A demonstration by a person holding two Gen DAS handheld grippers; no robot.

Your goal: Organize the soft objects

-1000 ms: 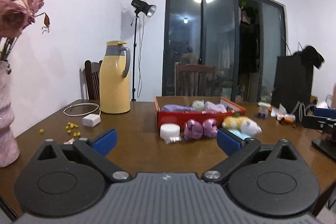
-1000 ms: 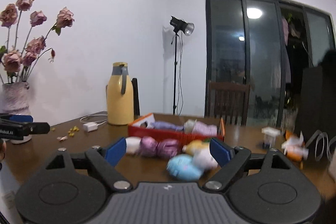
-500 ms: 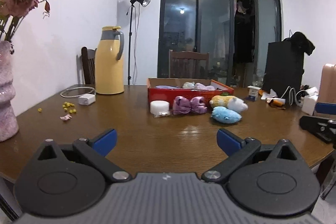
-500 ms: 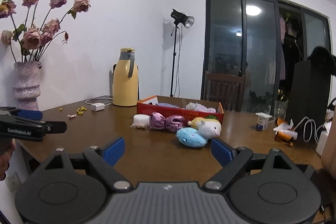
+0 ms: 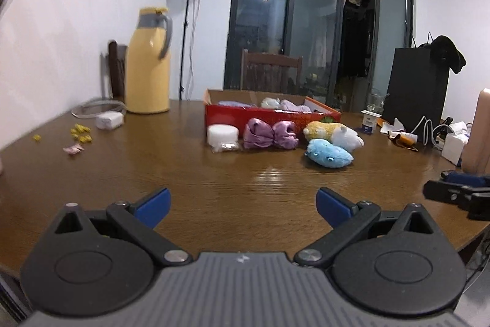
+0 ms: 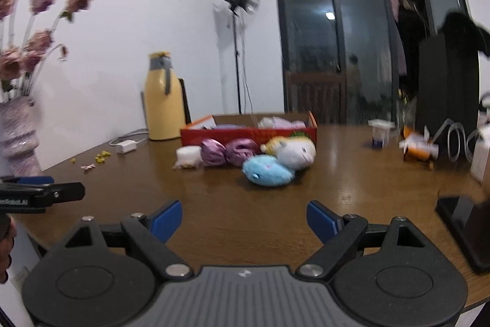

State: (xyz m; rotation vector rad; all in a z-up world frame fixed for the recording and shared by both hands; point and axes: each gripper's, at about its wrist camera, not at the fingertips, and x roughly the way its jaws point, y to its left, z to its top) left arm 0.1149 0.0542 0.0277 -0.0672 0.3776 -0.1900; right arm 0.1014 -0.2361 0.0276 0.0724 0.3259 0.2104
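A red box (image 5: 269,115) (image 6: 248,132) stands mid-table with soft items inside. In front of it lie a white puff (image 5: 222,134) (image 6: 188,155), a purple satin bow (image 5: 271,137) (image 6: 228,151), a yellow-and-white plush (image 5: 333,133) (image 6: 294,149) and a blue plush (image 5: 329,157) (image 6: 266,172). My left gripper (image 5: 243,206) is open and empty above the table's near edge. My right gripper (image 6: 245,219) is open and empty, well short of the blue plush.
A yellow thermos (image 5: 150,78) (image 6: 162,106), a white charger (image 5: 109,121) and yellow crumbs (image 5: 80,133) are at the back left. A flower vase (image 6: 20,137) stands far left. Small packets and cables (image 6: 419,147) lie at the right. A dark phone stand (image 6: 462,222) is near right.
Both grippers have moved forward toward the toys, which now look larger. Both stay open.
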